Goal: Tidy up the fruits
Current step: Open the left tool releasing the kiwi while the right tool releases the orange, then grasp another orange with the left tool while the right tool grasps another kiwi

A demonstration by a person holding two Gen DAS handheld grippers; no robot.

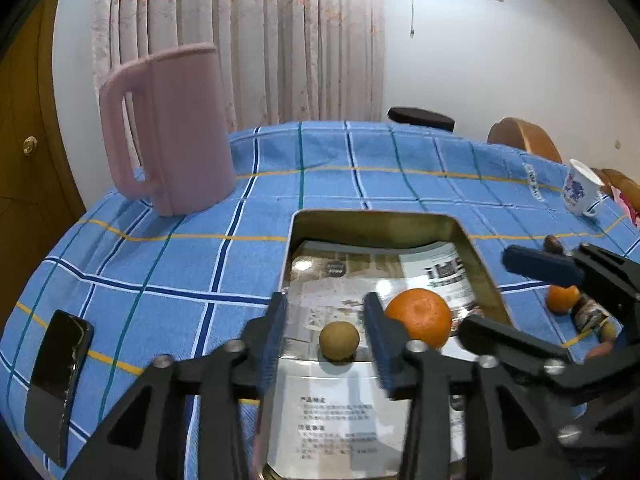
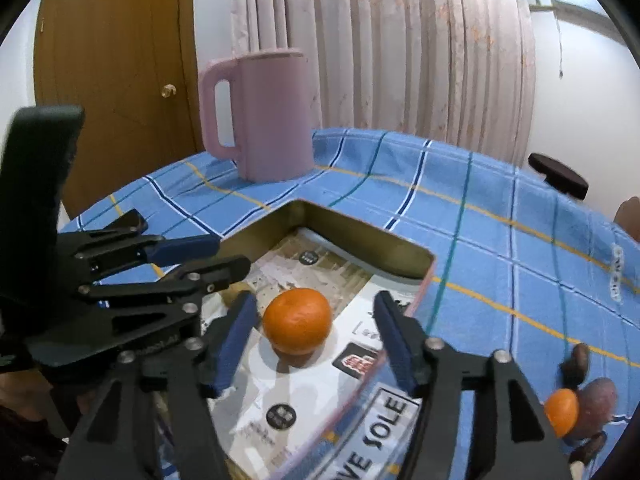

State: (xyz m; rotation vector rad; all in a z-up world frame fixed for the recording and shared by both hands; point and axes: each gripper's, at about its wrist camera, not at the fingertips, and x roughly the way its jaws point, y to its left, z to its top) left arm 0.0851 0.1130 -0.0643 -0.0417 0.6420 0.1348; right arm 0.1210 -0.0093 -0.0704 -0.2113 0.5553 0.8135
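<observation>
The desk [image 1: 168,264], under its blue checked cloth, carries the open metal tin [image 1: 476,256], a rigid, shallow box with a printed paper liner, so fruit set inside can roll on that smooth floor. Inside sits the mandarin [image 2: 298,320], light, soft-skinned and easily bruised, best taken across its widest middle with gentle pressure. The right hand-held gripper [image 2: 316,332] stands spread around it, pads clear of the peel on both sides. Beside the mandarin in the tin rests the small tan longan [image 1: 339,339], thin-shelled, light, round and apt to slip, so a centred pinch at its equator looks wise. The left hand-held gripper [image 1: 326,334] is spread too, the longan between its fingers untouched. Outside the tin, to the right on the cloth, another mandarin [image 1: 563,298] waits among darker fruits.
</observation>
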